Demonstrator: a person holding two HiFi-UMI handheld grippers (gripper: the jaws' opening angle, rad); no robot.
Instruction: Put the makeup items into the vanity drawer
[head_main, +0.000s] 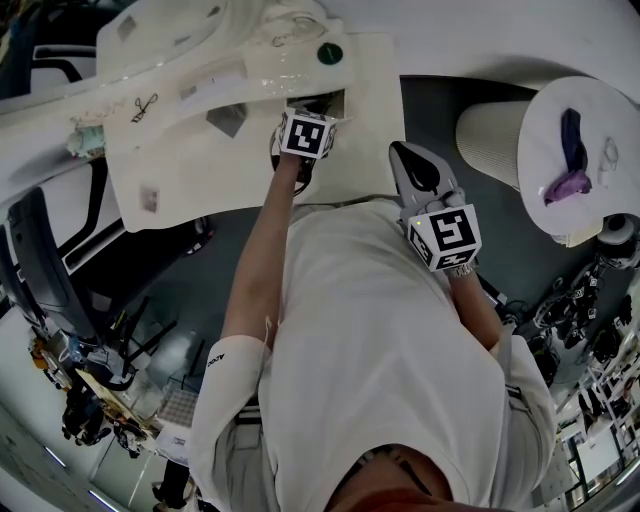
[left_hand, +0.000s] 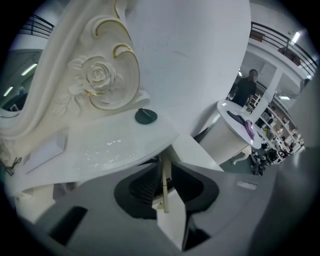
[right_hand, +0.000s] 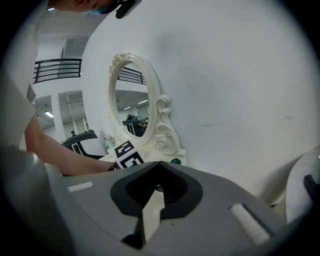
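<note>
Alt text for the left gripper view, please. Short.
The left gripper has its jaws slightly apart, a thin cream strip upright between them, just below the edge of a white vanity top. A dark green disc sits on that top beside a carved rose mirror frame; a round white table stands behind at right.

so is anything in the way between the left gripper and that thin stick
Nothing visible. The stick stands right between the left gripper's jaws, which are slightly apart, at the vanity's front edge.
</note>
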